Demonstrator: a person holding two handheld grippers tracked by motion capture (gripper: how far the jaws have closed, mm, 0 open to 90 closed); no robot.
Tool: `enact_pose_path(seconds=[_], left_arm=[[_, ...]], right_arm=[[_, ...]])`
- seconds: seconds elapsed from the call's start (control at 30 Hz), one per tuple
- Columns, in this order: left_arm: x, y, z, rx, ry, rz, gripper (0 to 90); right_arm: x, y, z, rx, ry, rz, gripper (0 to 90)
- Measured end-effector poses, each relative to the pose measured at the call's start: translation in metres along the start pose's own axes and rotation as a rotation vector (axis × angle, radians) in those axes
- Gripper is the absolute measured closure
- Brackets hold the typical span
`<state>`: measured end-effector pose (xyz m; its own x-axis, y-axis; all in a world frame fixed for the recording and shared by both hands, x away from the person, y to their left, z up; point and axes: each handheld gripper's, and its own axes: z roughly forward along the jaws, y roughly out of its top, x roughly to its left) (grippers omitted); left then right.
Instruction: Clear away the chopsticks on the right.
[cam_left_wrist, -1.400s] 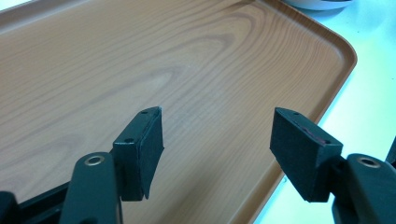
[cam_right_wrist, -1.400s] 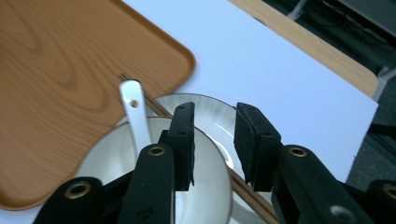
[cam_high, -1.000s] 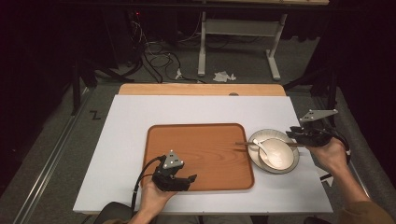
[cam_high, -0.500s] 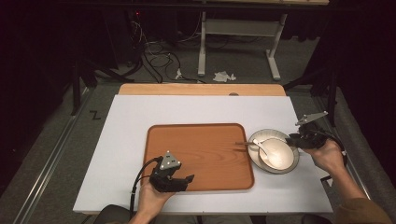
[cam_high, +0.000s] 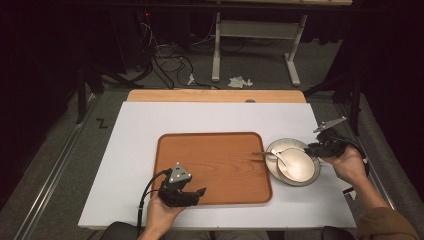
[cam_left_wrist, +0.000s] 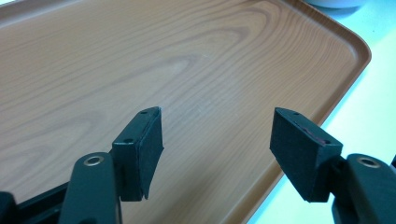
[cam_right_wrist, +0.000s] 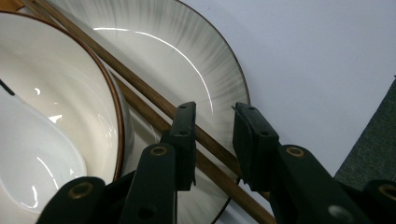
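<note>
A grey plate (cam_high: 271, 148) at the right of the wooden tray (cam_high: 215, 160) holds a white bowl (cam_high: 301, 167) with a white spoon (cam_high: 280, 156) in it. Two brown chopsticks (cam_right_wrist: 140, 88) lie across the plate (cam_right_wrist: 196, 42) beside the bowl (cam_right_wrist: 51, 74). My right gripper (cam_right_wrist: 215, 109) is at the plate's right rim, its jaws straddling the chopsticks. They have just been opening a little and the pads do not press on the sticks. My left gripper (cam_left_wrist: 217, 121) hovers open over the tray's front edge (cam_left_wrist: 140, 56) with nothing between its jaws.
The tray lies in the middle of a white tabletop (cam_high: 140, 140) with a wooden strip (cam_high: 215, 96) along the far edge. Beyond the table are a desk frame (cam_high: 255, 35), cables and crumpled paper (cam_high: 240, 81) on the floor.
My right gripper has come down and in toward the plate's right rim. The left gripper has stayed over the tray's front edge.
</note>
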<state>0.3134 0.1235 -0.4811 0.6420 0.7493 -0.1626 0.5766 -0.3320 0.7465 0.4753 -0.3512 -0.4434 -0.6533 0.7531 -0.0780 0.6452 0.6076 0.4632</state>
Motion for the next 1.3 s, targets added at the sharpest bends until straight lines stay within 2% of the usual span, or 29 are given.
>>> enact_pose_path(seconds=[0.33, 0.47, 0.63, 0.9, 1.03, 1.17, 1.3], left_arm=[[0.0, -0.001, -0.001, 0.0, 0.009, -0.004, 34.5], [0.0, -0.002, -0.002, 0.002, 0.01, -0.004, 34.5], [0.001, -0.002, -0.001, 0.003, 0.009, -0.005, 34.5], [0.001, -0.002, -0.002, 0.0, 0.01, -0.006, 34.5], [0.001, -0.002, -0.002, 0.001, 0.009, -0.006, 34.5], [0.001, -0.002, -0.002, 0.0, 0.01, -0.006, 34.5], [0.001, -0.002, -0.002, -0.001, 0.009, -0.005, 34.5]], right_arm=[[-0.003, 0.003, 0.002, 0.007, -0.004, -0.001, 70.5], [-0.003, 0.004, 0.004, 0.006, 0.007, -0.007, 68.7], [-0.005, 0.005, 0.006, 0.002, 0.015, 0.002, 70.8], [-0.004, 0.011, 0.007, 0.005, -0.01, 0.014, 75.0], [-0.003, 0.012, 0.008, 0.024, 0.004, -0.012, 70.4], [-0.003, 0.013, 0.009, 0.028, 0.005, -0.021, 70.0], [-0.003, 0.013, 0.01, 0.021, -0.003, -0.011, 69.6]])
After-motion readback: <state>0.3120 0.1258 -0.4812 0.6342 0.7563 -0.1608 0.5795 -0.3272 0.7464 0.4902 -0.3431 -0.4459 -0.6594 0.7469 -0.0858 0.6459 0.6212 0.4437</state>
